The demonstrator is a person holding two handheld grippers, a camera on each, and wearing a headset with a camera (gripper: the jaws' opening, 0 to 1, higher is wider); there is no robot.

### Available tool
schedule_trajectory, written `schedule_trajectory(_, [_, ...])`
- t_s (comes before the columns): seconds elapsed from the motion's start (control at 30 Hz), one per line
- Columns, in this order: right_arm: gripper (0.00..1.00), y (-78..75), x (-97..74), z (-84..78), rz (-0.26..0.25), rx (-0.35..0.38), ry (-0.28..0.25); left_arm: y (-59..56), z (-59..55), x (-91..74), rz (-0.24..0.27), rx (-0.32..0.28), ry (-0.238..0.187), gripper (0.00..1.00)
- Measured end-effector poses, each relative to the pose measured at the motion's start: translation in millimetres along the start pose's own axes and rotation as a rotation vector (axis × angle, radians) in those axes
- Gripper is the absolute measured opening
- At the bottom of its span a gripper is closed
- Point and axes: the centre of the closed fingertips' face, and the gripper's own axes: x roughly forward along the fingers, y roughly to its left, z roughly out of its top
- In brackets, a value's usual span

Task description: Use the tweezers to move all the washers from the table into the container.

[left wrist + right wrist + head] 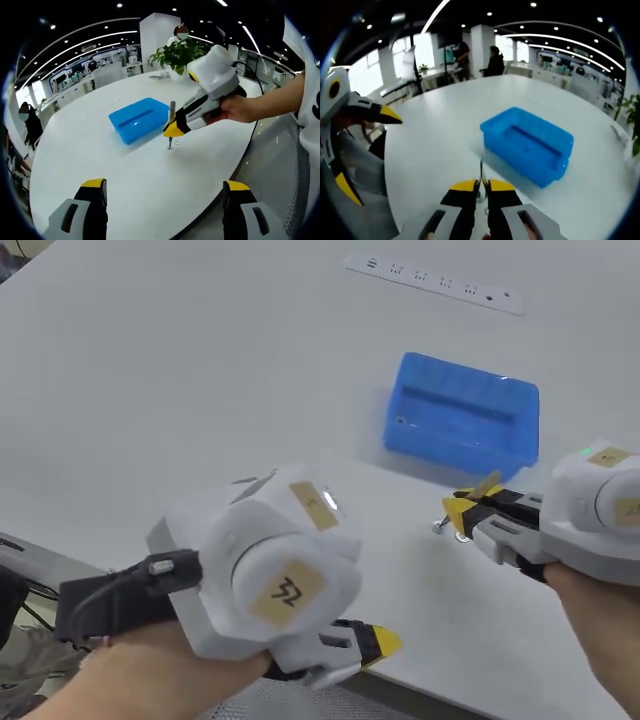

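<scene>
While my right fingers (465, 186) clamp the tweezers (171, 116) tip-down beside a washer (178, 142), container (137, 120) just beyond; left fingers (93, 186) spread.

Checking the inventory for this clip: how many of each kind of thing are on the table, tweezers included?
Container: 1
Tweezers: 1
Washer: 1 that can be made out
Power strip: 1
Total: 4

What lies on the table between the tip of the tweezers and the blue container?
Nothing. In the left gripper view the stretch of white table between the tweezers and the blue container is bare. The head view shows the same.
</scene>
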Motion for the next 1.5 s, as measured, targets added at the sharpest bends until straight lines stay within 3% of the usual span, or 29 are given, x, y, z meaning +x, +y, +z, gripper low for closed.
schedule_trajectory(0.27, [0.03,0.0,-0.7,-1.9,-0.011,-0.019,-0.020,-2.9,1.8,2.2,-0.005,0.006,-0.004,0.99])
schedule_trajectory(0.33, [0.03,-1.4,0.3,-2.0,-0.008,-0.055,-0.017,-3.8,1.7,2.3,-0.007,0.009,-0.003,0.99])
schedule_trajectory(0.7, [0.02,-3.1,2.4,0.8,0.008,-0.013,0.018,-4.1,1.6,-0.8,-0.010,0.002,-0.009,0.99])
schedule_trajectory(1.17, [0.02,-1.3,-22.1,43.3,0.030,0.020,-0.073,-3.0,9.4,-3.3,-0.014,0.005,-0.034,0.99])
schedule_trajectory(1.5, [0.02,-22.3,-28.4,75.0,-0.008,-0.024,-0.135,-1.4,11.8,-2.6,-0.007,0.014,-0.035,0.99])
